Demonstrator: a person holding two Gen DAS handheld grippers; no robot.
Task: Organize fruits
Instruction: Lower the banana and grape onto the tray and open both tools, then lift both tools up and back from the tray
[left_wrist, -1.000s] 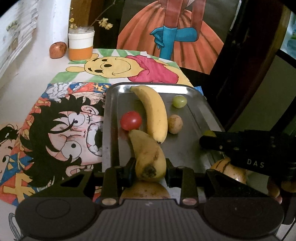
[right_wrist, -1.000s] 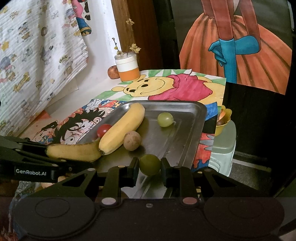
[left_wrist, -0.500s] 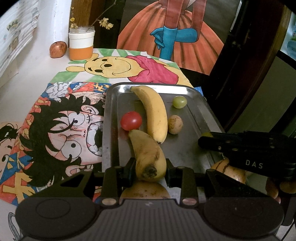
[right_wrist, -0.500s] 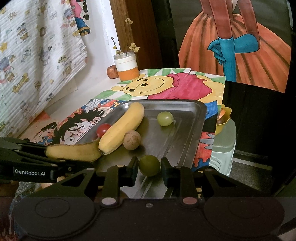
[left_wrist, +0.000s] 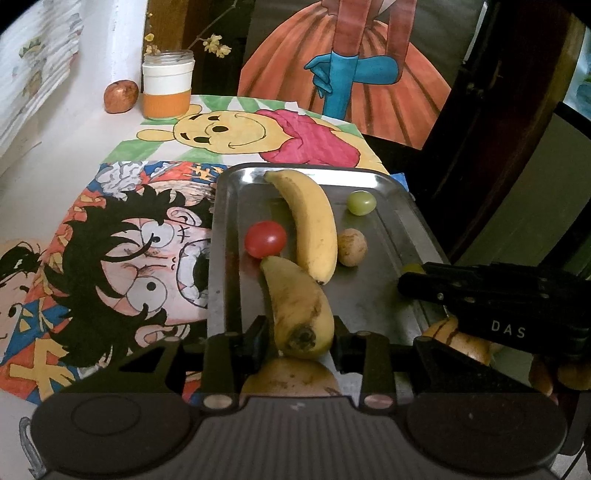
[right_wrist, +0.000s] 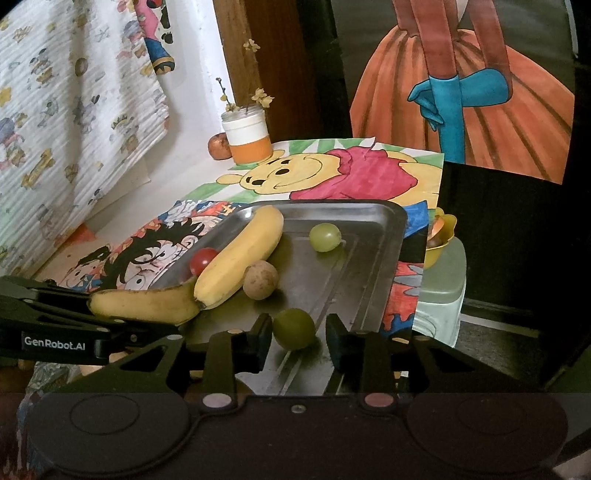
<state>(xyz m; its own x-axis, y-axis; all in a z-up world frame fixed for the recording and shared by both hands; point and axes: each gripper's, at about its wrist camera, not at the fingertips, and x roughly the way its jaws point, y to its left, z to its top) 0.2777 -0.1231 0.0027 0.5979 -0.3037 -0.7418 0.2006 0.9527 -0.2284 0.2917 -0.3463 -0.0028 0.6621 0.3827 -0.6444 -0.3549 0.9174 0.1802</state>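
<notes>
- Two grippers work over one metal tray (left_wrist: 402, 225) that sits on cartoon drawings (left_wrist: 122, 258) covering the table.
- Left gripper (left_wrist: 301, 336) is clenched on a spotted banana (left_wrist: 295, 299) at the tray's near edge; its tip touches a red tomato (left_wrist: 265, 239).
- Right gripper (right_wrist: 297, 332) has its fingers parted around a green fruit (right_wrist: 294, 328), which rests on the tray near its right rim; small gaps show on both sides.
- Farther in lie a clean banana (left_wrist: 312, 225), a brown round fruit (left_wrist: 352, 246) just right of it, and a green grape (left_wrist: 361, 202).
- Far left stand a white-and-orange jar (left_wrist: 168, 90) and a reddish fruit (left_wrist: 120, 96).
- Off the table's right, a yellow bowl (right_wrist: 441, 236) sits on a pale container (right_wrist: 441, 295).
</notes>
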